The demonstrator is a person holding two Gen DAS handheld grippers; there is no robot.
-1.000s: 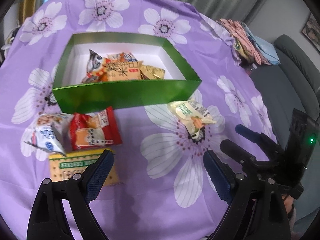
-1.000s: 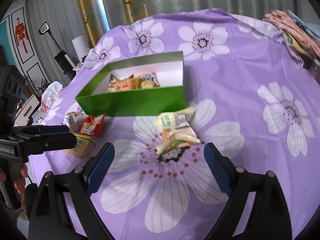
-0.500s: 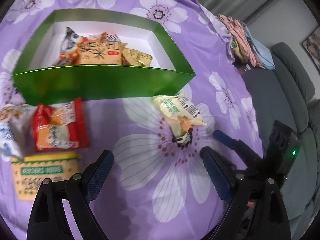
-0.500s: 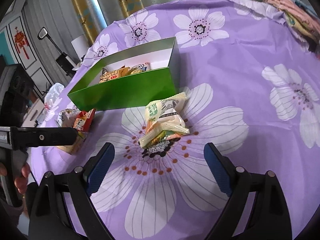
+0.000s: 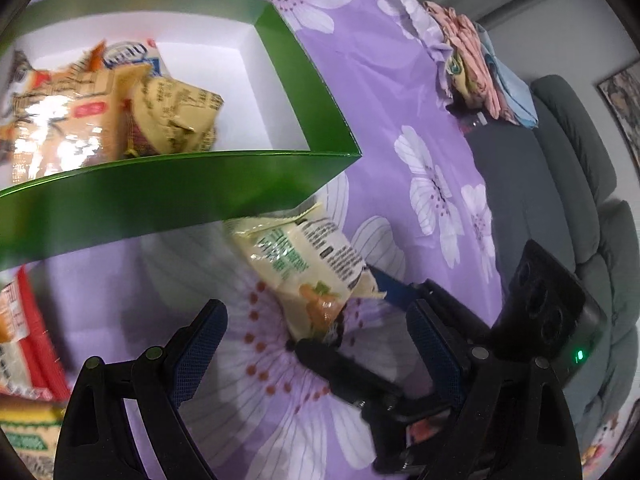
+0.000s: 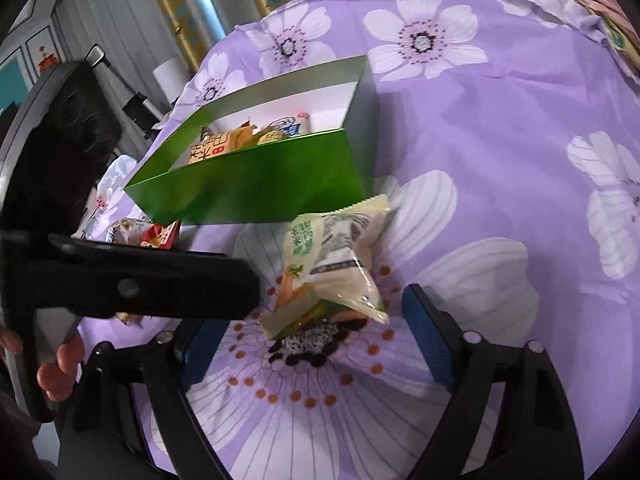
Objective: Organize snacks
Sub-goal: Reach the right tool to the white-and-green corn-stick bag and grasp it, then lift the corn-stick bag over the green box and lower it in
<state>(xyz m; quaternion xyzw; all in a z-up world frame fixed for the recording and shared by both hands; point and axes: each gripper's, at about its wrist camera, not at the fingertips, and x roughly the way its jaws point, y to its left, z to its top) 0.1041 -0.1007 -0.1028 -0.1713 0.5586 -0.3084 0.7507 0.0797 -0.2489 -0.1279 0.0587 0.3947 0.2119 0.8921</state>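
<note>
Two identical black plastic grippers are seen. On the left gripper, blue pads with a fine grid texture are fitted to the inner faces of the fingers, and round silver-grey rivets are set along each black arm. The right gripper is built alike — blue pads, pale rivets, triangular cut-outs. At its rear, toward 3 o'clock in the left view, a black box with a green light is carried.

Snack pkt on tablecloth, just before box w/ snacks.
</note>
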